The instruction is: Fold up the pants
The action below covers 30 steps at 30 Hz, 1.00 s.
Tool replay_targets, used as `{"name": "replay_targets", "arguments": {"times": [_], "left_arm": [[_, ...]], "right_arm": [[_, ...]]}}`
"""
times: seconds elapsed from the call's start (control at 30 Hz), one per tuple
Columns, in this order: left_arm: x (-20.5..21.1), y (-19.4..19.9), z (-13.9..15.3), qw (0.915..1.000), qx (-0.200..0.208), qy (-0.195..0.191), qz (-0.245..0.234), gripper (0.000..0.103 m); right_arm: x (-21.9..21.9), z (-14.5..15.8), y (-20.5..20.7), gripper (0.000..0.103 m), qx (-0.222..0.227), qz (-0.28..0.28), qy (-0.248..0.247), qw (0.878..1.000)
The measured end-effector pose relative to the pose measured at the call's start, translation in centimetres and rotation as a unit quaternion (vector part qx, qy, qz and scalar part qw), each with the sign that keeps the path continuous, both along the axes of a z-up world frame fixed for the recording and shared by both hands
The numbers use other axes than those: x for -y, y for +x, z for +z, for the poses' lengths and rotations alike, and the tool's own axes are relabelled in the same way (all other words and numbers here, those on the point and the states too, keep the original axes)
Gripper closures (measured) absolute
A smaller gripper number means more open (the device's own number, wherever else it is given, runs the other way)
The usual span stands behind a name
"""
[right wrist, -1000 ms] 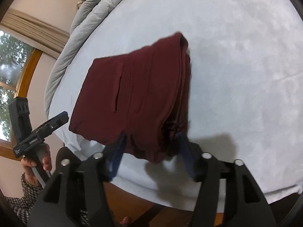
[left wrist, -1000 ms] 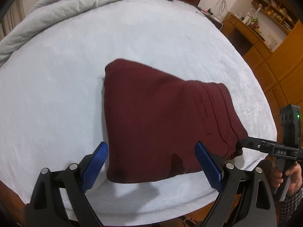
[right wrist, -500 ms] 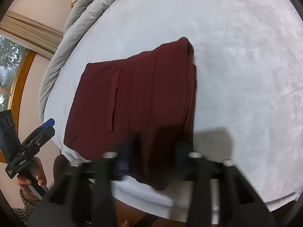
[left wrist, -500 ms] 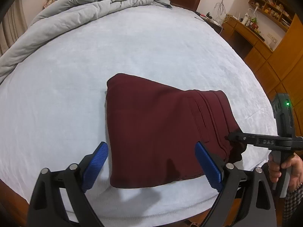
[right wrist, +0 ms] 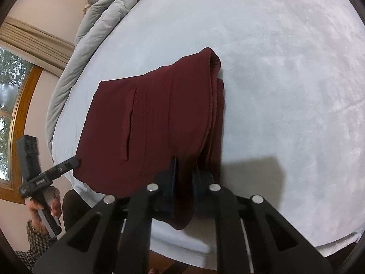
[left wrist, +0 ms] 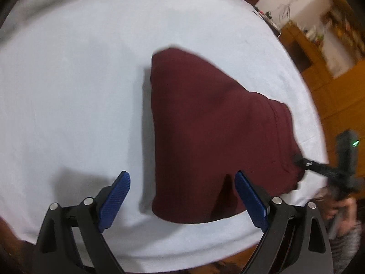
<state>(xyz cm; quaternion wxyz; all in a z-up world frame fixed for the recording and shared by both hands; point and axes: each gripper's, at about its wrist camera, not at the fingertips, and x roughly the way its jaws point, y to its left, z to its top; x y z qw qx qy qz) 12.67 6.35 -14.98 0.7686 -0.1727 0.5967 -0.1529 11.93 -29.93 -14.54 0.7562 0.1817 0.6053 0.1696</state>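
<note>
From the left wrist I see my left tongs [left wrist: 180, 199] wide apart, empty, straddling the near edge of the folded dark-red knit pants [left wrist: 212, 137] lying near the pale blue bed's [left wrist: 68, 91] edge. From the right wrist, my right tongs [right wrist: 184, 171] have just pinched shut on the near right corner. Soft, thick, floppy layers: I'd grip every layer at the corners.
</note>
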Motion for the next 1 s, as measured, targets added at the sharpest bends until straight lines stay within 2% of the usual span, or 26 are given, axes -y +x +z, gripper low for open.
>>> {"name": "replay_targets", "arguments": {"times": [0.03,0.07,0.17,0.27,0.3,0.37,0.43,0.5,0.6,0.77,0.83,0.9,0.93,1.0], "left_arm": [[-0.6,0.1,-0.8,0.9994,-0.019,-0.027,0.003,0.01],[-1.2,0.3,-1.8,0.997,-0.034,-0.07,0.004,0.01],[-2.0,0.8,-4.0,0.9883,-0.067,-0.136,0.016,0.01],[-2.0,1.2,-5.4,0.9798,-0.087,-0.179,0.024,0.011],[-1.7,1.1,-5.6,0.9773,-0.089,-0.191,0.02,0.018],[-1.3,1.1,-5.5,0.9785,-0.089,-0.185,0.02,0.023],[-0.9,0.9,-4.9,0.9825,-0.08,-0.168,0.012,0.035],[-1.1,0.4,-4.1,0.9824,-0.072,-0.172,0.013,0.052],[-1.3,-0.3,-3.7,0.9857,-0.061,-0.157,0.015,0.057],[-2.2,-0.6,-6.4,0.9805,-0.07,-0.181,0.03,0.053],[-1.6,-0.7,-5.8,0.985,-0.056,-0.161,0.025,0.048],[-1.0,-0.6,-5.1,0.9884,-0.05,-0.141,0.023,0.037],[-1.3,-0.6,-4.9,0.9884,-0.053,-0.139,0.028,0.036],[-1.5,-0.3,-4.5,0.9873,-0.064,-0.14,0.038,0.033]], "right_arm": [[0.0,-0.1,0.0,0.092,0.0,0.001,-0.001,1.0],[-0.1,-0.1,0.0,0.092,-0.001,0.0,-0.001,1.0],[-0.1,-0.2,-0.3,0.089,0.0,-0.001,-0.001,1.0],[-0.2,-0.2,-0.2,0.088,-0.003,-0.002,0.001,1.0],[-0.1,-0.2,-0.2,0.088,-0.004,-0.001,0.001,1.0],[-0.1,-0.3,-0.1,0.087,-0.005,-0.002,0.0,1.0],[-0.1,-0.3,-0.1,0.087,-0.005,-0.002,0.001,1.0],[-0.2,-0.4,0.0,0.086,-0.007,-0.003,0.004,1.0],[-0.7,-0.5,0.0,0.084,-0.011,0.001,0.013,1.0],[-2.1,-0.7,-0.1,0.083,-0.006,0.02,-0.003,1.0],[-2.1,-0.8,0.0,0.083,-0.007,0.018,-0.003,1.0],[-1.8,-0.9,0.0,0.082,-0.01,0.014,0.004,1.0],[-1.8,-0.7,0.0,0.08,-0.01,0.016,0.005,1.0],[-1.5,-0.2,0.0,0.065,-0.007,0.018,0.014,1.0]]}}
